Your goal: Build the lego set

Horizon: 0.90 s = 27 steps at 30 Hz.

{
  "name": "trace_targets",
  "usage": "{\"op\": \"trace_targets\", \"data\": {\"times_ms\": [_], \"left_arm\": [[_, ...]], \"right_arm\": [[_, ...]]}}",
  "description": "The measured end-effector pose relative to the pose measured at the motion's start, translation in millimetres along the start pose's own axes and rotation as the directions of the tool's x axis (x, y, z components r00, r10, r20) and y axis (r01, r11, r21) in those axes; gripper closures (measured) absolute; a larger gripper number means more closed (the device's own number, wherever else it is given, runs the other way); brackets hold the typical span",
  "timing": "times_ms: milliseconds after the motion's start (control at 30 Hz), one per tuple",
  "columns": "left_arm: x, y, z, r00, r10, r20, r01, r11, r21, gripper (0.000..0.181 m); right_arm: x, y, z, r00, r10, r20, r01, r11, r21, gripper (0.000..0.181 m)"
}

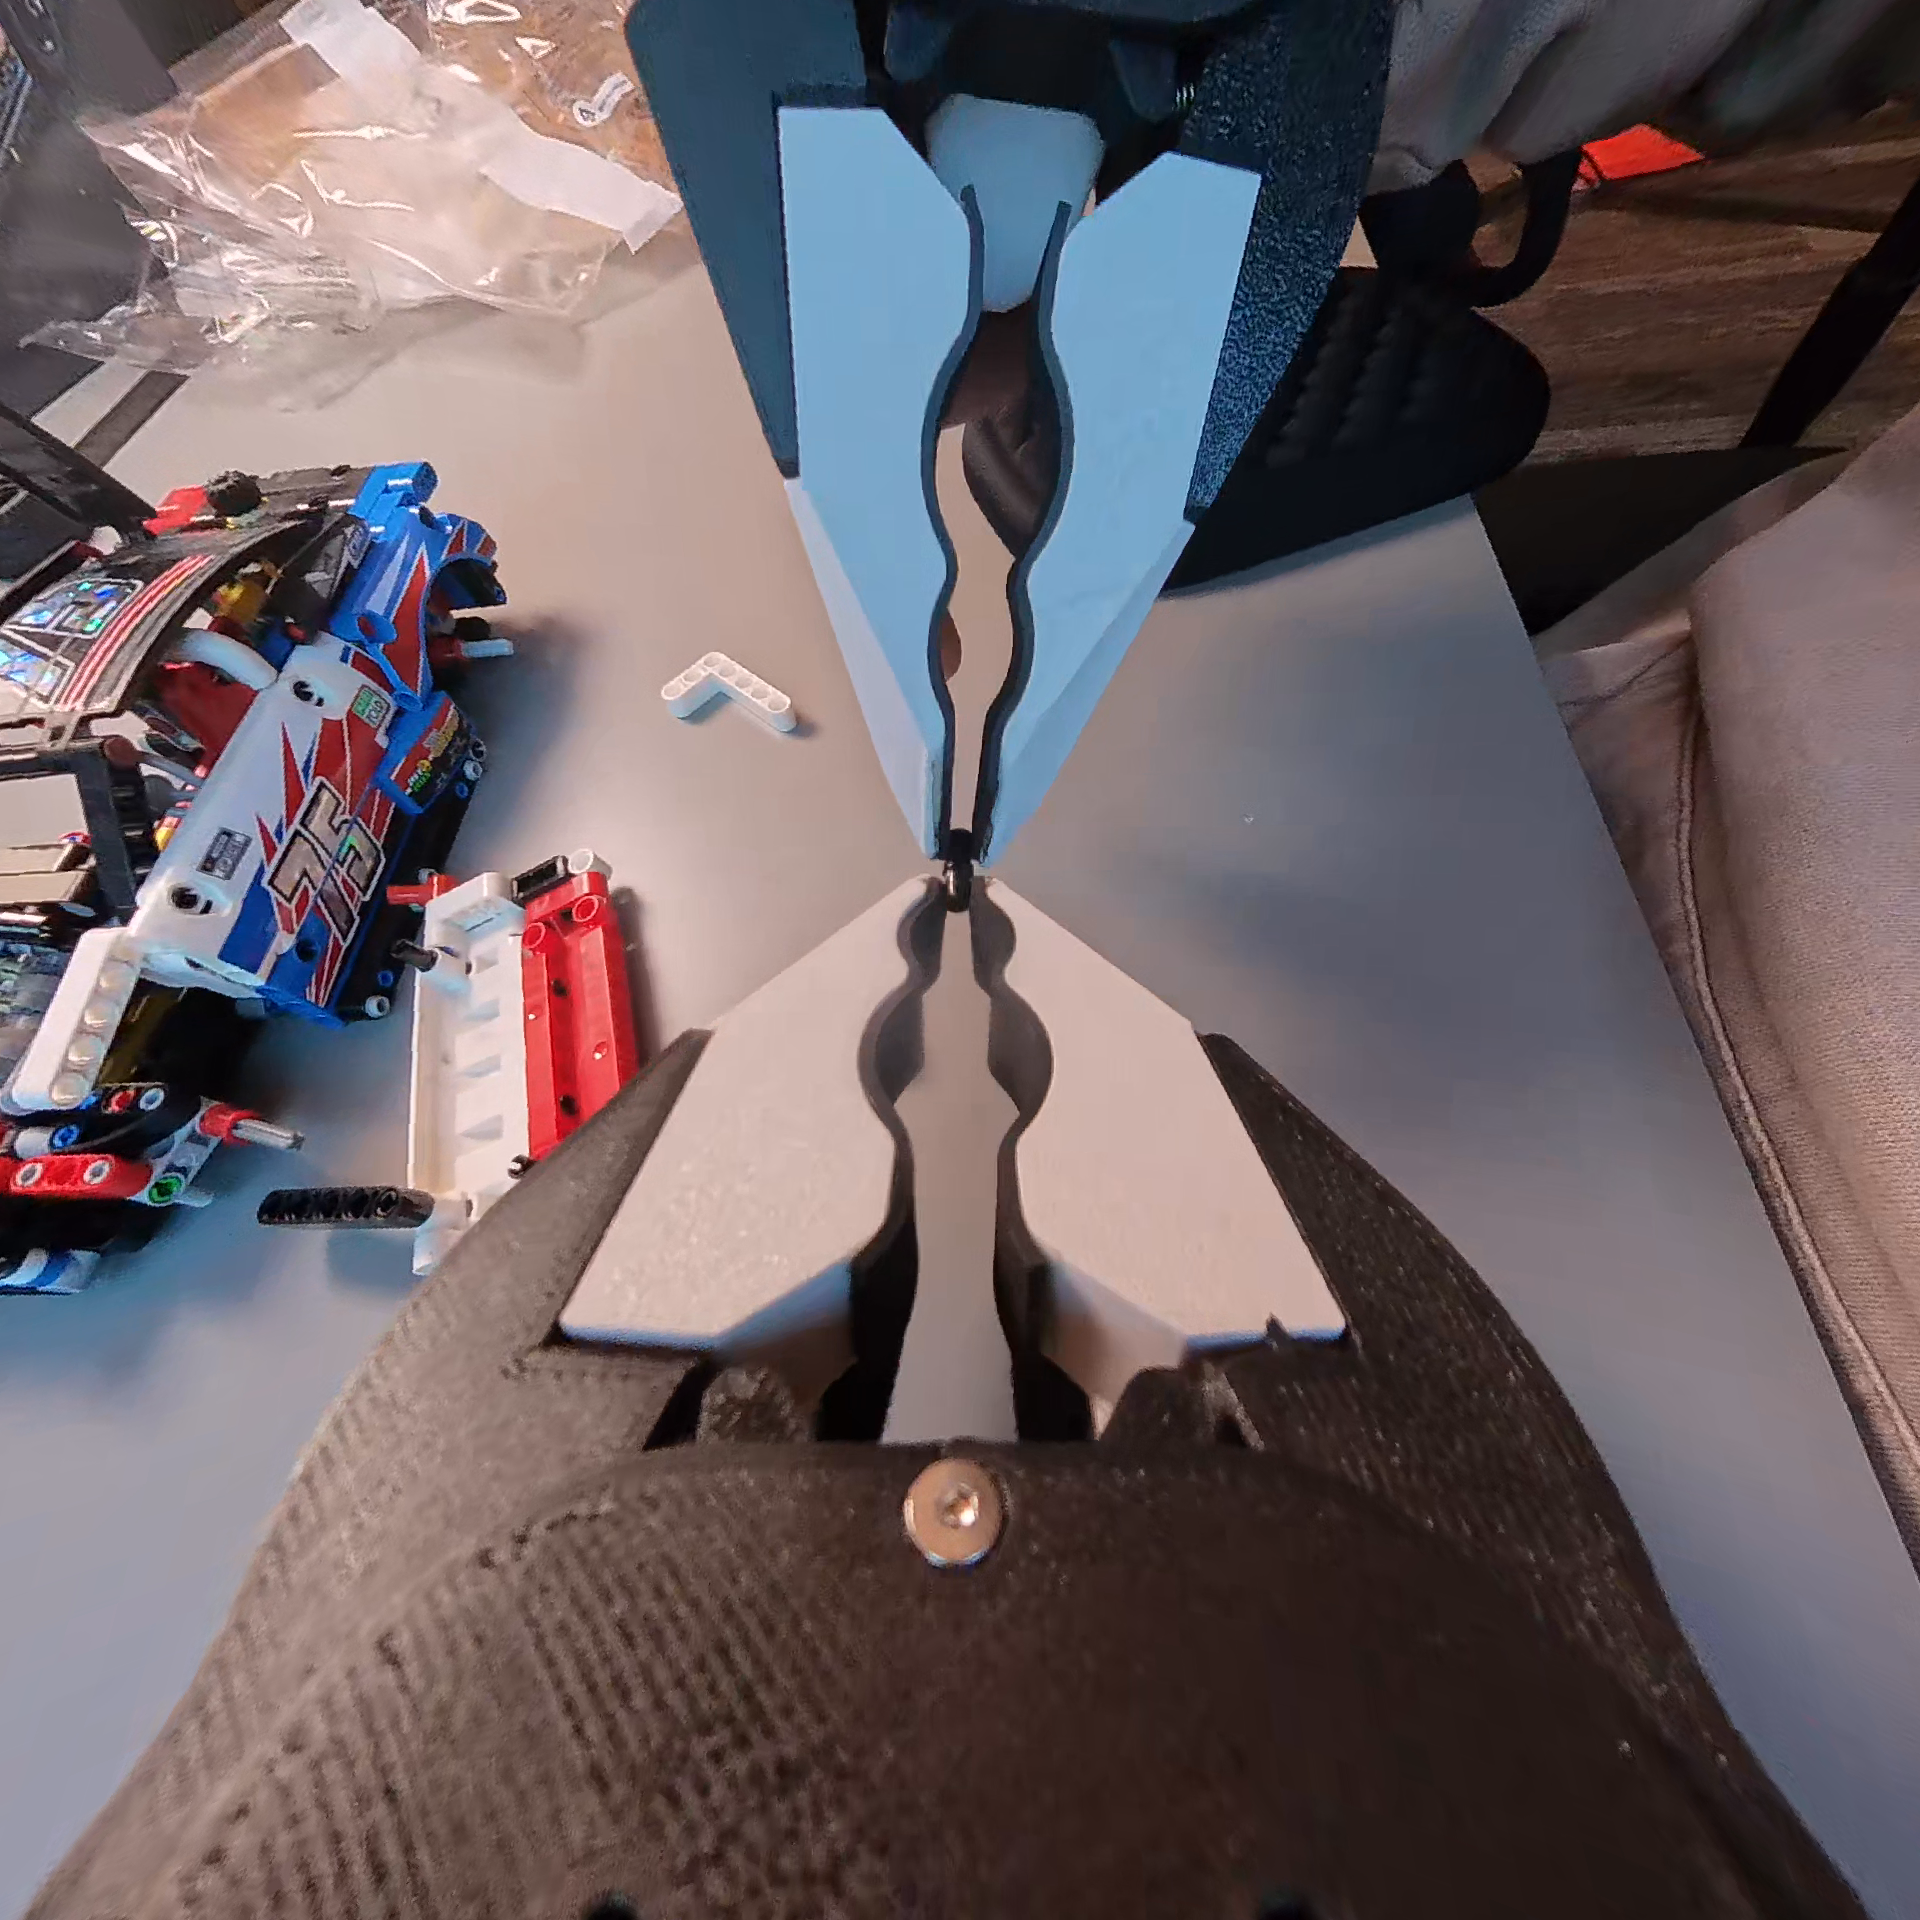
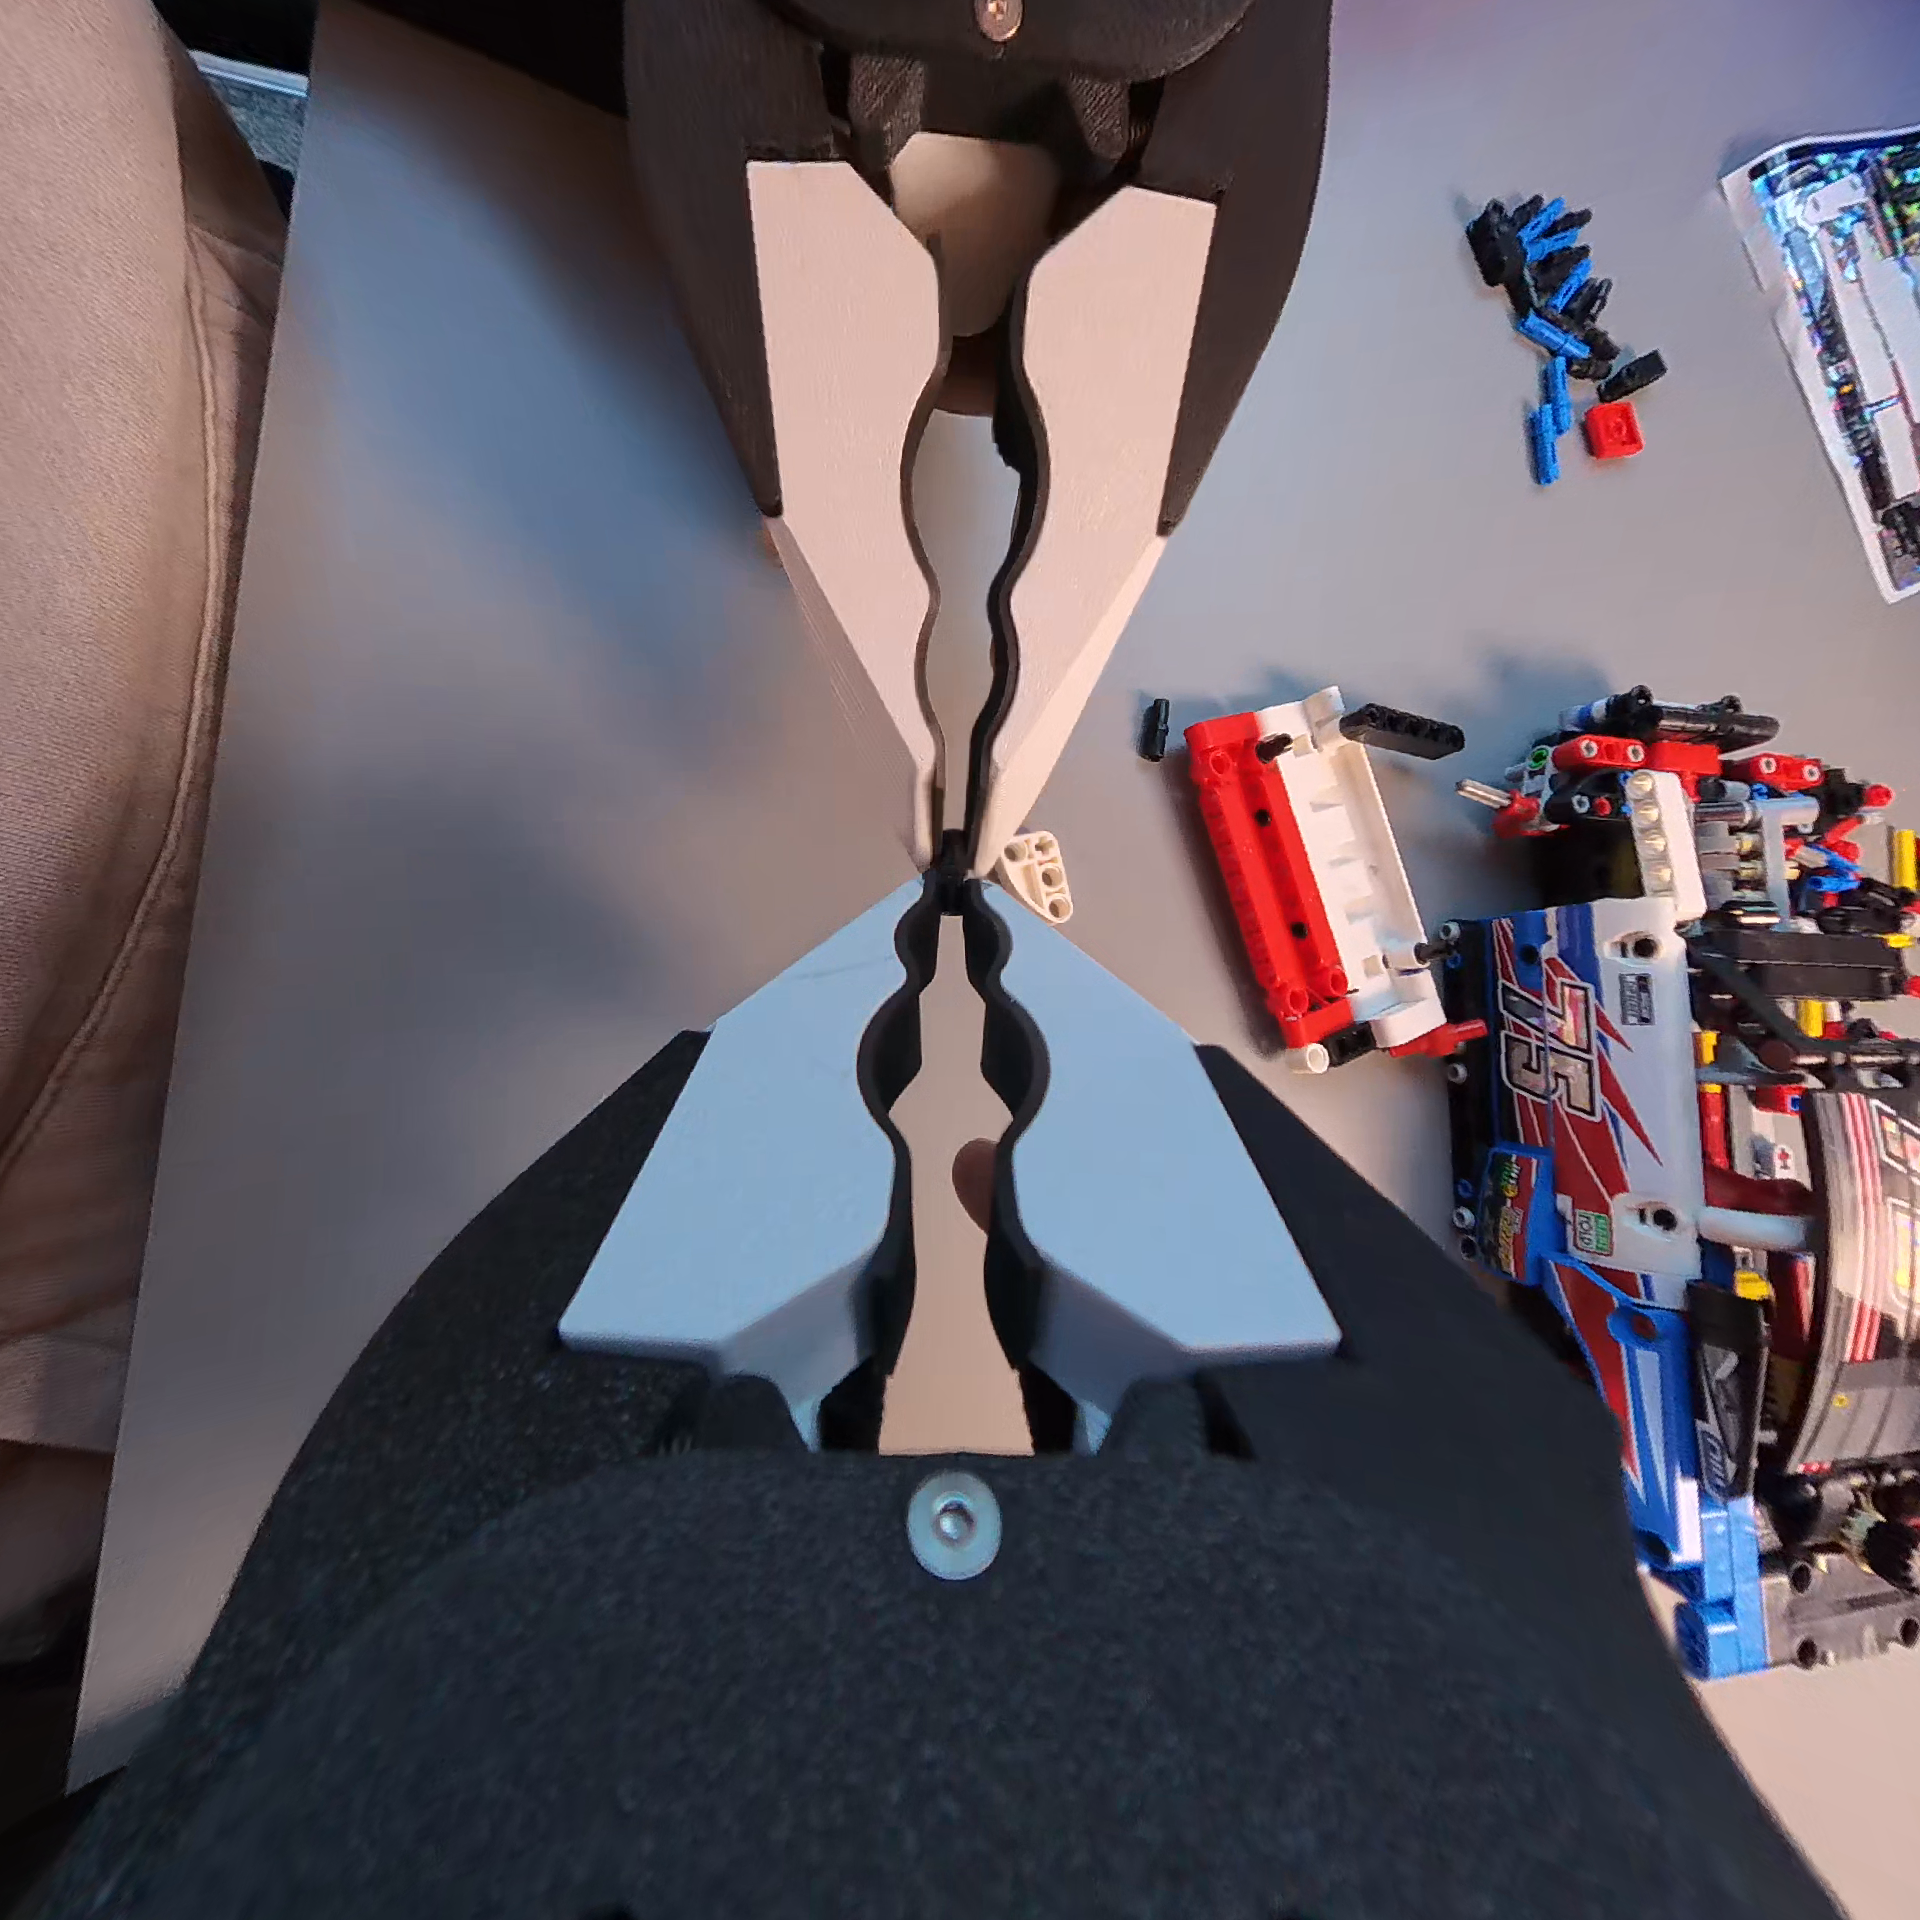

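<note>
Our left tongs [image 1: 954, 894] and right tongs [image 2: 948, 896] meet tip to tip above the desk [image 1: 1299, 935], and both are clenched on the same small black pin [image 1: 956, 868], one pinching each end. Each pair has smooth pale grey wedge-shaped fingers [image 1: 790, 1122] lined with wavy black rubber, set in a coarse, ribbed black printed body with one shiny screw.

Just beside the tips in our right wrist view lies a small white angled connector [image 2: 1042, 875]; our left view shows a white L-shaped beam with holes [image 1: 729, 693] flat on the matte grey desk.

Farther out rests a red and white panel assembly [image 1: 525, 1023], studded with pin holes, just beside the race car model [image 1: 260, 821]. The car is glossy white, blue and red, with jagged flame stickers, a large number and small sponsor badges along its flank.

A heap of blue and black pins [image 2: 1553, 301] with a red square piece [image 2: 1614, 428] lies well apart, near a printed booklet [image 2: 1829, 343]. Crinkled clear plastic bags [image 1: 353, 197] sit at the desk's far corner.
</note>
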<state>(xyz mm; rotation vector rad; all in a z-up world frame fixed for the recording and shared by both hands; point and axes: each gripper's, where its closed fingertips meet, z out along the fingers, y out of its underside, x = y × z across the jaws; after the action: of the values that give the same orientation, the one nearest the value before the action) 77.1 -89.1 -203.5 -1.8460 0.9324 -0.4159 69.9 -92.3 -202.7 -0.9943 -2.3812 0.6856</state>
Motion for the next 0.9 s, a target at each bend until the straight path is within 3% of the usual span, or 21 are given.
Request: {"op": "trace_targets", "data": {"times_ms": [33, 233, 300, 533, 733, 900], "left_arm": [[-0.1, -1.4, -1.2, 1.0, 0.001, 0.0, -0.001, 1.0, 0.008, 0.179], [-0.9, -31.4, -21.1, 0.993, -0.092, -0.079, 0.106, 0.972, 0.208, 0.179], [1.1, -39.9, -25.9, 0.986, -0.115, -0.122, 0.144, 0.956, 0.257, 0.179], [8.2, -49.3, -31.5, 0.977, -0.119, -0.179, 0.171, 0.936, 0.309, 0.179], [15.4, -55.5, -37.2, 0.964, -0.113, -0.241, 0.194, 0.917, 0.349, 0.179], [8.5, -51.4, -37.8, 0.971, -0.125, -0.204, 0.187, 0.928, 0.322, 0.174]], "right_arm": [[0.5, -1.6, -1.3, 1.0, -0.001, -0.006, 0.001, 1.0, 0.013, 0.18], [2.5, -28.9, -27.0, 0.999, 0.033, -0.042, -0.019, 0.957, 0.289, 0.172], [1.8, -34.1, -32.4, 0.998, 0.023, -0.062, -0.001, 0.945, 0.328, 0.171], [-1.4, -43.1, -40.3, 0.998, 0.001, -0.063, 0.023, 0.929, 0.37, 0.177], [-6.7, -50.2, -45.9, 0.999, 0.021, 0.026, -0.029, 0.917, 0.398, 0.18], [-1.5, -48.6, -41.7, 0.998, 0.051, 0.04, -0.062, 0.936, 0.346, 0.18]]}}
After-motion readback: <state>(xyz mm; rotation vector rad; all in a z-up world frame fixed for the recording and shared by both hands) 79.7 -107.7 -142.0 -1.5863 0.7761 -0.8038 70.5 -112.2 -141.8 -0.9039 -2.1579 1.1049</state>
